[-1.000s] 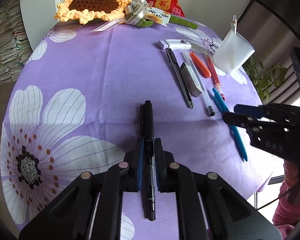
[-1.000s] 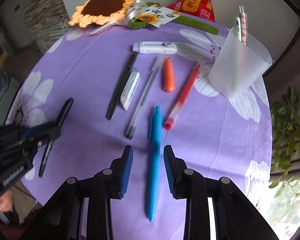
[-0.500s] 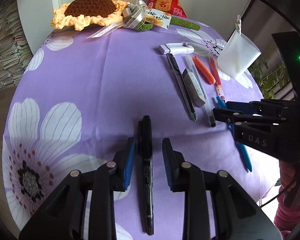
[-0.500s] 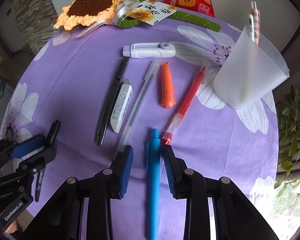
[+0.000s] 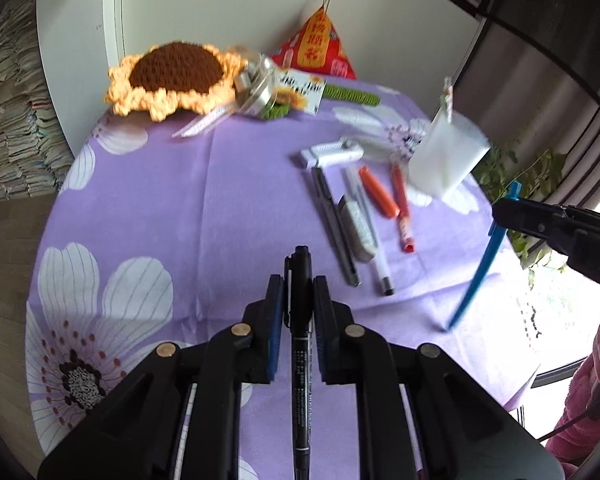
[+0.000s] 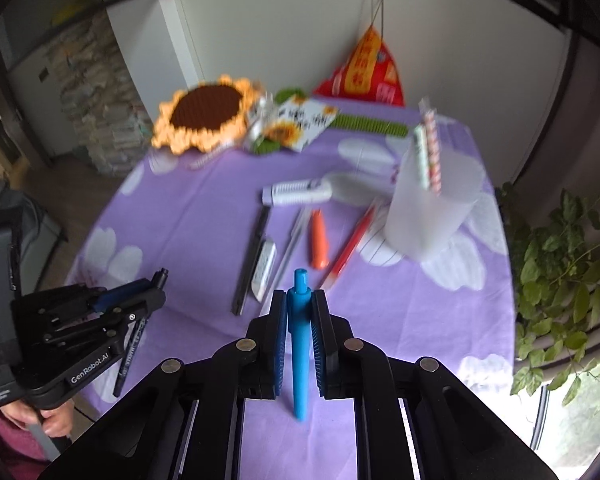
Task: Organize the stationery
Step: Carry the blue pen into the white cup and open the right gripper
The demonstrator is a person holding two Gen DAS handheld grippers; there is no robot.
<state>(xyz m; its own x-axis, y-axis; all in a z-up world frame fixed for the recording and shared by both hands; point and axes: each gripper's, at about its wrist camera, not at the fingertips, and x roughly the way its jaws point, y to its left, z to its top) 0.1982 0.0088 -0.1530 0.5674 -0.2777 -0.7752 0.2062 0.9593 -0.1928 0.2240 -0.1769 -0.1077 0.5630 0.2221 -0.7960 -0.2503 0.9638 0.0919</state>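
My left gripper [image 5: 297,280] has its jaws closing, pads pressed on a black marker [image 5: 300,360] that hangs above the purple cloth. My right gripper [image 6: 298,294] is likewise closing on a blue pen [image 6: 300,360], lifted and tilted tip-down. In the left wrist view the right gripper [image 5: 504,208] carries the blue pen [image 5: 480,272] at the right. The frosted cup [image 6: 432,208] stands at the back right with two pens in it. A white correction tape [image 6: 295,194], black knife [image 6: 251,256], eraser [image 6: 263,266], clear pen [image 6: 289,246], orange cap [image 6: 319,244] and red pen [image 6: 350,246] lie on the cloth.
A crochet sunflower [image 6: 205,114], a card and a red packet [image 6: 366,70] sit at the table's far edge. A leafy plant [image 6: 560,248] stands beyond the right edge. The left gripper [image 6: 155,288] with its marker [image 6: 129,356] hovers at the table's left edge.
The left jaws opened around the black marker, then shut on it. The right jaws shut on the blue pen. Both pens have risen off the cloth.
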